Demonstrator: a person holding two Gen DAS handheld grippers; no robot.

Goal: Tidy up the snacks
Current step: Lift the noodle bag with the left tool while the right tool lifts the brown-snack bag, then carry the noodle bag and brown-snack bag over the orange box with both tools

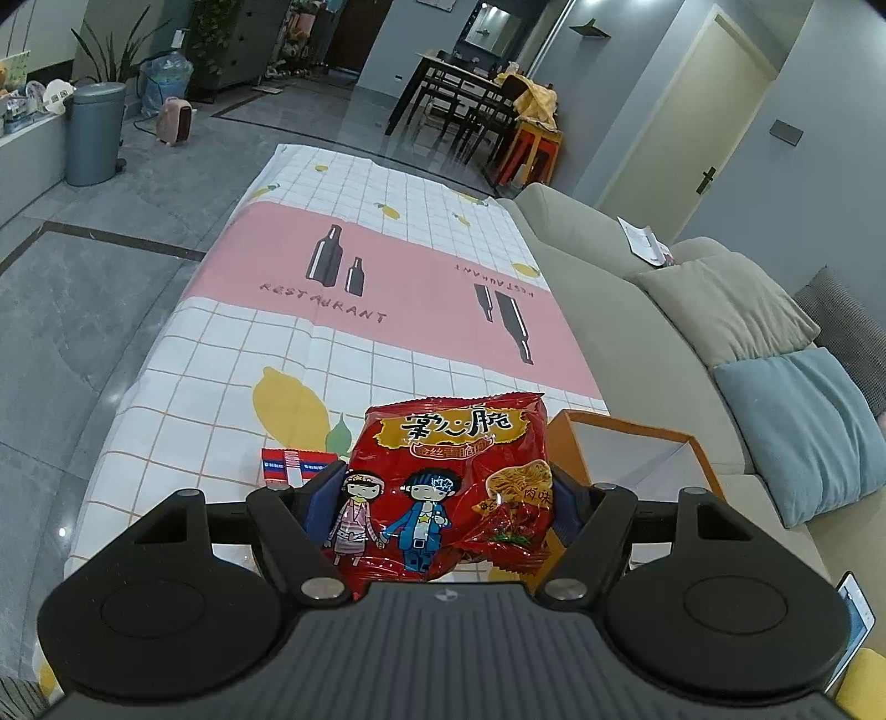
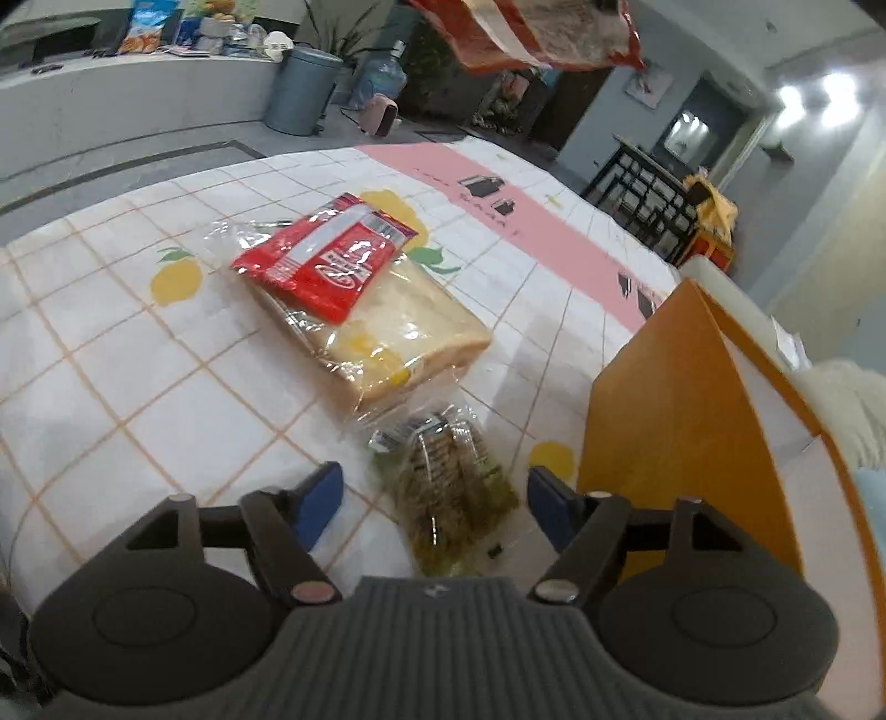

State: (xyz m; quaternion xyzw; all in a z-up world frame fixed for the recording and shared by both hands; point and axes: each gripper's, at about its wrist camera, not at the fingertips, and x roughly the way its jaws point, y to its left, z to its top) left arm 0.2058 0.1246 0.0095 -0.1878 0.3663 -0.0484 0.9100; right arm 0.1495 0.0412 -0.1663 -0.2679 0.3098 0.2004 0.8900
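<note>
My left gripper (image 1: 446,501) is shut on a red noodle-snack bag (image 1: 448,482) with cartoon figures, held above the table next to the orange box (image 1: 637,437). The same bag shows at the top of the right wrist view (image 2: 531,33). My right gripper (image 2: 434,498) is open, its blue fingers (image 2: 318,501) on either side of a clear packet of green-brown snacks (image 2: 448,493) lying on the tablecloth. Beyond it lie a wrapped bread loaf (image 2: 387,327) with a red wafer packet (image 2: 326,257) on top. The orange box (image 2: 681,421) stands at the right.
The table has a checked cloth (image 1: 343,288) with a pink band and lemons. A small red-blue packet (image 1: 293,465) lies by the left finger. A beige sofa (image 1: 637,310) with cushions runs along the right. A grey bin (image 1: 94,133) and dining chairs (image 1: 470,105) stand farther off.
</note>
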